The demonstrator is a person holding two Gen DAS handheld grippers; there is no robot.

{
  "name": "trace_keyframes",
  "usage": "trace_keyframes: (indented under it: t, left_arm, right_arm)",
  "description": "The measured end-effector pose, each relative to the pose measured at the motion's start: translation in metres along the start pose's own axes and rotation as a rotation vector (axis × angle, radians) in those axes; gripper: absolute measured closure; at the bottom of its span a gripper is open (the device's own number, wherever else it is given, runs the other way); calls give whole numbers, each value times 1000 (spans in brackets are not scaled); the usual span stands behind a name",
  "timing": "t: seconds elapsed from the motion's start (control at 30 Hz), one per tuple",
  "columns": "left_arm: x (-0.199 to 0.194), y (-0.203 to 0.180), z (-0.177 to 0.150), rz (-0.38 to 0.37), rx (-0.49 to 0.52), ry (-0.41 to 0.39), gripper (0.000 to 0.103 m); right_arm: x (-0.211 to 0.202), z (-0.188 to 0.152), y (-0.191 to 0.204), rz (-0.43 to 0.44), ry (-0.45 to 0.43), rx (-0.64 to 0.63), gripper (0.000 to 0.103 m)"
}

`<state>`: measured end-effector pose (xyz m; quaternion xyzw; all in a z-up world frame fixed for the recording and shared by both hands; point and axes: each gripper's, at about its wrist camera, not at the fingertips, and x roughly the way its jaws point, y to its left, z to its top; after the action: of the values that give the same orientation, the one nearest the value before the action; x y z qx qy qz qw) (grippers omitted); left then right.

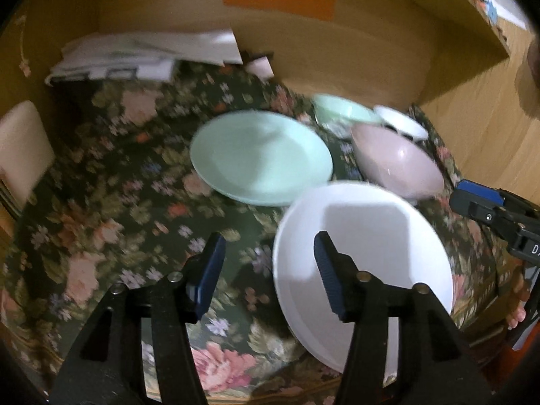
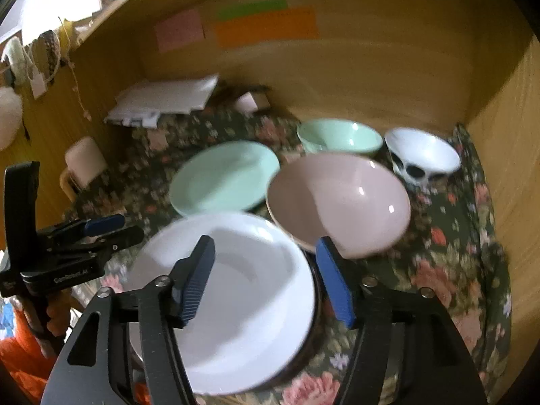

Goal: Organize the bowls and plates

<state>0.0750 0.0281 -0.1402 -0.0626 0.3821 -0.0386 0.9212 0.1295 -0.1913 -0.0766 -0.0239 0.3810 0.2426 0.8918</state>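
Observation:
A white plate [image 1: 368, 236] [image 2: 243, 290] lies on the floral cloth near the front. Behind it lies a mint plate [image 1: 260, 157] [image 2: 222, 175]. A pink bowl [image 1: 398, 165] [image 2: 341, 199] stands right of the plates. A mint bowl [image 1: 344, 113] [image 2: 337, 136] and a white bowl with dark spots [image 1: 401, 123] [image 2: 422, 158] stand at the back right. My left gripper [image 1: 270, 253] is open and empty, above the white plate's left edge. My right gripper [image 2: 266, 256] is open and empty, above the white plate's right part.
The floral cloth [image 1: 111, 202] [image 2: 449, 256] covers the shelf floor inside a wooden cabinet. A stack of white papers [image 1: 141, 54] [image 2: 165, 101] lies at the back left. A cream mug [image 2: 84, 165] stands at the left. Coloured sticky notes [image 2: 263, 27] hang on the back wall.

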Motion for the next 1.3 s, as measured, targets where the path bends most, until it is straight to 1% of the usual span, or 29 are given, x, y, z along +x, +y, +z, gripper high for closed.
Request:
trace_keyframes:
  t: [0.07,0.13,0.17,0.23,0.27,0.3,0.33,0.47,0.57,0.63,0.9,1.0,1.03,1.07,1.1,1.17,1.23,1.3]
  left_arm:
    - [-5,4,8,11,-8,-28,46]
    - [-11,9,16,22,-25,-66,25]
    - [-15,11,20,30,-36,-91,22]
    - [-21,16,28,52,-46,-140,21]
    - [-22,18,32,60,-46,-153,19]
    - [-22,21,37,65,-47,-161,14]
    - [-23,23,40,68,-49,-168,11]
    - [-20,30,54,96,-46,-188,11]
    - [-13,34,60,111,-40,-182,10]
    - [-5,38,64,113,-39,-169,10]
    - [34,58,76,120,-63,-72,10]
    - [48,63,77,124,-66,-54,10]
    - [52,65,78,126,-67,-47,10]
    - [57,67,78,125,-67,-38,10]
    - [60,69,78,126,-68,-32,10]
    - [70,72,79,128,-71,-11,13]
    - [77,76,78,128,-77,10,23]
    - [85,80,78,120,-89,38,29]
  right_arm:
    - [0,9,3,11,-17,-6,39]
    - [1,19,6,22,-34,-14,36]
    - [2,23,8,24,-41,-19,35]
    - [6,33,11,30,-56,-37,33]
    - [9,37,11,28,-62,-43,32]
    - [12,41,11,25,-65,-47,31]
    - [16,45,11,28,-65,-49,31]
    - [36,58,6,39,-39,-49,31]
    - [52,67,1,46,-11,-44,31]
    - [64,74,-2,48,17,-43,31]
    - [111,95,-8,41,113,-63,31]
    - [130,100,-9,36,159,-77,31]
    - [137,101,-10,48,186,-82,34]
    - [144,102,-10,54,206,-80,41]
    - [149,102,-11,56,225,-82,44]
    - [161,104,-10,74,263,-91,54]
    - [169,105,-10,73,291,-95,58]
    - [178,106,-10,64,316,-102,60]
